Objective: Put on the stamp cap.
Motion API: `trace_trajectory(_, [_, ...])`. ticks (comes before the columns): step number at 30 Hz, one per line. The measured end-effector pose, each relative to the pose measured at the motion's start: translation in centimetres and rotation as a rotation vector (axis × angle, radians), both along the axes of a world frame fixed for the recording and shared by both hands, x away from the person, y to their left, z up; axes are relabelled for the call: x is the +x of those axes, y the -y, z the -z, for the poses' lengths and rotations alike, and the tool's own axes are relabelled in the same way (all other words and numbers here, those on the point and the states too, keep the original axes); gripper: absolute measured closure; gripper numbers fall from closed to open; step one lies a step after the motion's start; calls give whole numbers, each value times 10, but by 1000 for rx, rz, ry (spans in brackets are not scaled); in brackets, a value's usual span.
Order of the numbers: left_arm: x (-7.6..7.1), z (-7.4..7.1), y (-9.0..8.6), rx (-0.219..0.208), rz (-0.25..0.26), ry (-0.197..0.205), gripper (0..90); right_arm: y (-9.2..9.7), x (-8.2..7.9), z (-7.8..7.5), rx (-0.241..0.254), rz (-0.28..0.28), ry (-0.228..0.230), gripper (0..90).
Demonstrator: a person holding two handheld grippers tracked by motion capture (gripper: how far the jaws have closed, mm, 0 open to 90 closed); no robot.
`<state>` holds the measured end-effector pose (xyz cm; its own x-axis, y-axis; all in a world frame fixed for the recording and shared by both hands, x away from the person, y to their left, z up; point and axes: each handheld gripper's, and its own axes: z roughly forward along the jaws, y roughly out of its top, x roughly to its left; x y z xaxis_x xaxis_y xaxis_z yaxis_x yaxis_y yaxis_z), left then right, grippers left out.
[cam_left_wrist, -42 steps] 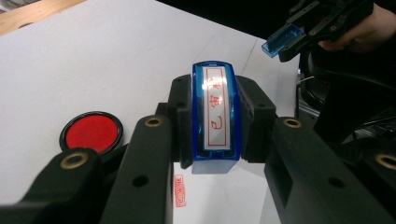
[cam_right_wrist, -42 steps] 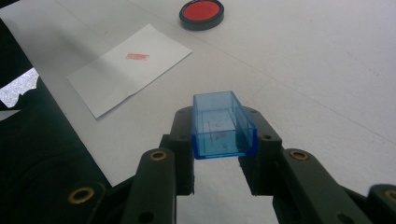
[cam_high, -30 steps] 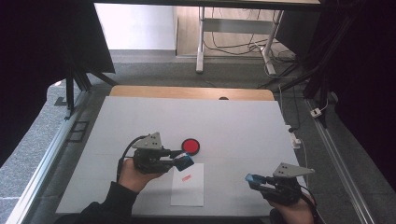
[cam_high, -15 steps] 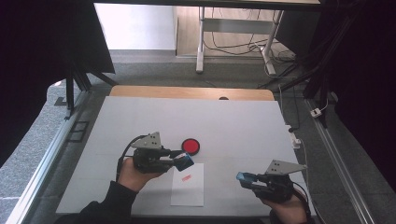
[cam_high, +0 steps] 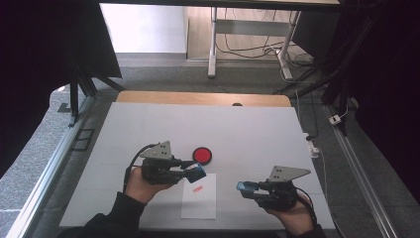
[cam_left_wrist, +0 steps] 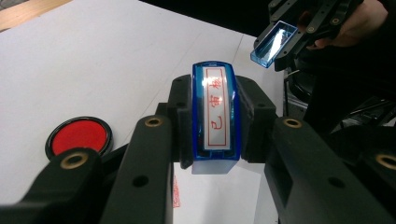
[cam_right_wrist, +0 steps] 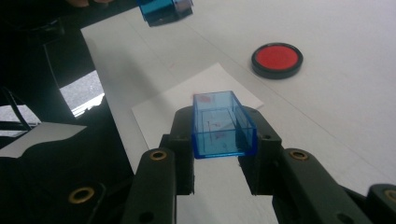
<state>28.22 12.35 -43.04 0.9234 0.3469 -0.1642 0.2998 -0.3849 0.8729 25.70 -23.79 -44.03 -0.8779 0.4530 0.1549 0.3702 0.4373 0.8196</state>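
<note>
Currently, left gripper (cam_high: 197, 172) clamped on the stamp (cam_left_wrist: 215, 116): glossy blue plastic, long axis along the jaws, red-lettered face up, held above the paper (cam_high: 200, 202). Round red ink pad (cam_high: 202, 155) just beyond. Right gripper (cam_high: 243, 187) clamped on the cap (cam_right_wrist: 222, 125), clear blue, hollow, rectangular; stamp lies to its left.

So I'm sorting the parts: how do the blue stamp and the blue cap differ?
The stamp, in the left gripper, bears a white label with red characters; the cap, in the right gripper, is an empty, clear open box. The stamp hovers over the paper; the cap is held beside it. Both are translucent blue.
</note>
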Motion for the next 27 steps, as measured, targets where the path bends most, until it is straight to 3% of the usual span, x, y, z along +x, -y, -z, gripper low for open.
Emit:
trace_trajectory(9, [1,-1,-2,1,11,8,700,-14,6,-2,21,-39,2,689])
trace_trajectory(18, [0,-3,-2,0,39,18,700,-32,14,-3,10,-107,3,689])
trace_trajectory(27, [0,-5,-7,-24,63,33,700,-50,22,-2,17,-174,-3,688])
